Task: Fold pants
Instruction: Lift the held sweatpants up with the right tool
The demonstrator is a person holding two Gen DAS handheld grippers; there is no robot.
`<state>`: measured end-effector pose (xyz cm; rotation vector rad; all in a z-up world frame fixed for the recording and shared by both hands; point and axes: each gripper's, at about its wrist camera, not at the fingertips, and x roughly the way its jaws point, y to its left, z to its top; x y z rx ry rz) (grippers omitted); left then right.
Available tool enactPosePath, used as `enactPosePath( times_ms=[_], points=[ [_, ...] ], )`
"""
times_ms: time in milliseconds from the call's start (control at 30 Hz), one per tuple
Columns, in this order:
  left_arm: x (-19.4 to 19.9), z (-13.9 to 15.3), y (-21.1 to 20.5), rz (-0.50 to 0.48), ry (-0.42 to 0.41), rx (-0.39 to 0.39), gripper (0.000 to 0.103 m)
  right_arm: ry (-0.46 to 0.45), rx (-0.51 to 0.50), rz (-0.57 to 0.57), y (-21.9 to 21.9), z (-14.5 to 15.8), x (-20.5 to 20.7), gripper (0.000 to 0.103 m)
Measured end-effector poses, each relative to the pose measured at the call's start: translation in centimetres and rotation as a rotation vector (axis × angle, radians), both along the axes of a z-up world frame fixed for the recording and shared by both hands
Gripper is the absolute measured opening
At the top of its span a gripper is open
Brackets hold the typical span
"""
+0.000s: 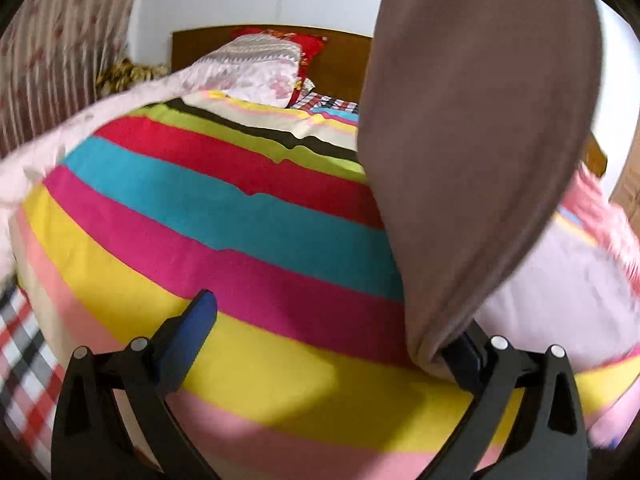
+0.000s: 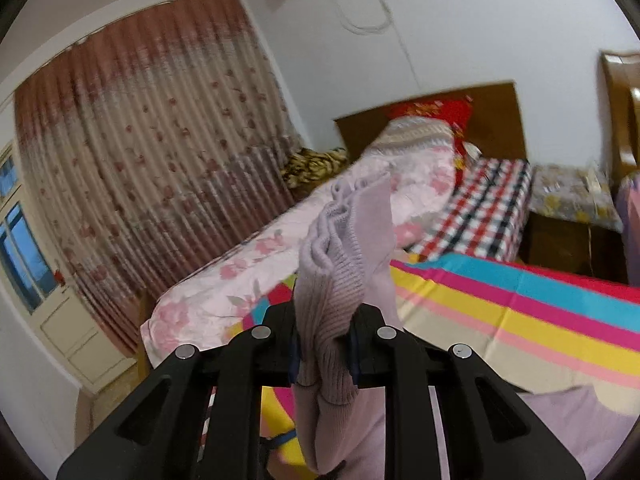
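The pants are pale lilac knit. In the right wrist view my right gripper (image 2: 323,344) is shut on their ribbed waistband (image 2: 340,240), which stands bunched up between the fingers; more of the fabric (image 2: 568,432) lies on the striped bedspread (image 2: 520,312) at the lower right. In the left wrist view my left gripper (image 1: 332,340) is open, its fingers wide apart above the striped bedspread (image 1: 224,216). A shadowed brownish fold of the pants (image 1: 480,140) hangs draped over its right finger (image 1: 464,356). The left finger (image 1: 192,332) is bare.
A pink floral quilt (image 2: 260,248) and pillows lie along the bed's far side by the curtain (image 2: 140,152). A wooden headboard (image 2: 492,120), a checked sheet (image 2: 488,208) and a bedside table (image 2: 568,200) are behind. Pink bedding (image 1: 600,208) lies to the right.
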<state>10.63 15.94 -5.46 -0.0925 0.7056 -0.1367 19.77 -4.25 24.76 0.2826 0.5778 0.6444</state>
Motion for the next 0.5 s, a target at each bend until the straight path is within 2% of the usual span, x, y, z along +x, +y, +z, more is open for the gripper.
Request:
enactPosePath(
  times_ms=[100,167,233,300,333,400,500],
  points=[
    [-0.6,0.5,-0.1,0.016,0.002,-0.033,0.101,0.004,-0.017,-0.012,0.1,-0.4,0.6,0.020],
    [-0.8,1.3,-1.0,-0.019,-0.025,-0.034,0.101,0.000,-0.007,-0.005,0.1,-0.3,0.4,0.020],
    [-0.8,1.5,-2.1,-0.039,-0.040,0.016,0.101,-0.008,0.005,0.000,-0.1,-0.1,-0.1,0.020],
    [-0.1,0.3,-2.8,-0.017,0.000,0.138,0.102,-0.012,0.013,-0.001,-0.7,-0.2,-0.5,0.020],
    [0.3,-0.3,-2.4,-0.026,0.016,0.139,0.102,-0.012,0.018,-0.003,-1.3,-0.3,-0.7,0.020],
    [-0.1,-0.3,-1.1,-0.039,0.000,0.070,0.102,-0.022,0.026,-0.025,-2.8,-0.7,-1.5,0.020],
    [-0.3,-0.3,-1.0,-0.040,0.006,0.082,0.102,-0.049,0.051,-0.082,-6.3,-2.7,-4.2,0.020]
  ],
)
